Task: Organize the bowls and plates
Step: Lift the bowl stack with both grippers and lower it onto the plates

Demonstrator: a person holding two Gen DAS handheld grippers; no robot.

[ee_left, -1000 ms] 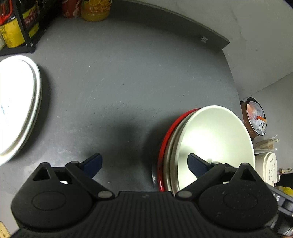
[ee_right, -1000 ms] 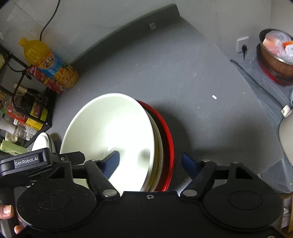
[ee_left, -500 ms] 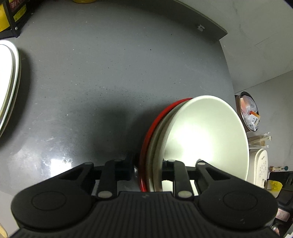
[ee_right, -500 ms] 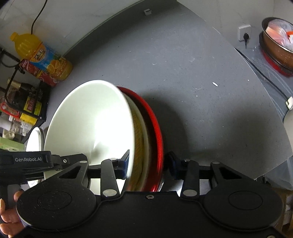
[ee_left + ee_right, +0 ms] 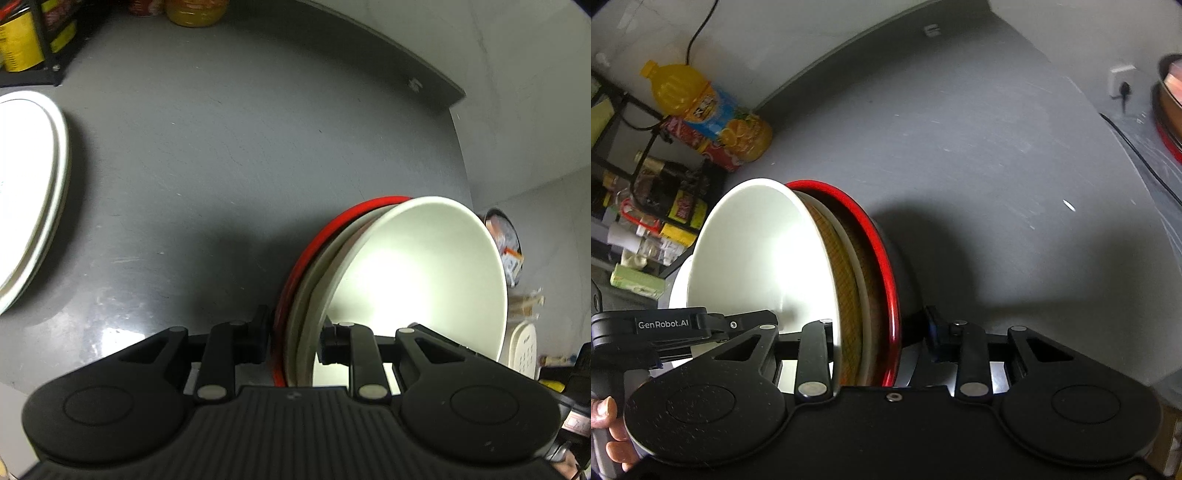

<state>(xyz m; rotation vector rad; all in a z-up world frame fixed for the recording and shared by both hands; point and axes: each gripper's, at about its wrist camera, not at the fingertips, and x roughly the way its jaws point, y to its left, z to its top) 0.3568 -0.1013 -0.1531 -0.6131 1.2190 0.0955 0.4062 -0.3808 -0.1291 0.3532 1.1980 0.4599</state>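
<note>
I have the nested stack of bowls (image 5: 413, 280) pinched from two sides at once. My left gripper (image 5: 293, 341) is clenched across the near rim of the stack, one finger outside against the red bowl (image 5: 325, 229) and the other inside the cream bowl (image 5: 424, 280) that sits innermost. My right gripper (image 5: 882, 334) is clenched on the same stack at another stretch of rim, with one finger inside the white hollow and the other against the dark outer wall beyond the red rim (image 5: 882, 258). Between the cream bowl and the red one I can see at least one more bowl, with a tan, cross-hatched outside (image 5: 846, 280).

The stack appears tipped on edge from both cameras, its mouth opening to the right in the left view and to the left in the right view, so the two grippers face each other across it. I cannot tell whether its foot touches the worktop (image 5: 221, 155) or hangs just clear of it.

The relation I care about: the stack's axis runs between my two grippers, and the white oval plates (image 5: 29, 192) lie well apart, by the worktop's left edge near the black rack (image 5: 48, 55). My left hand is on that side. I judge that any carry toward the plates must move both grippers together, or the nested bowls could slip apart.
</note>
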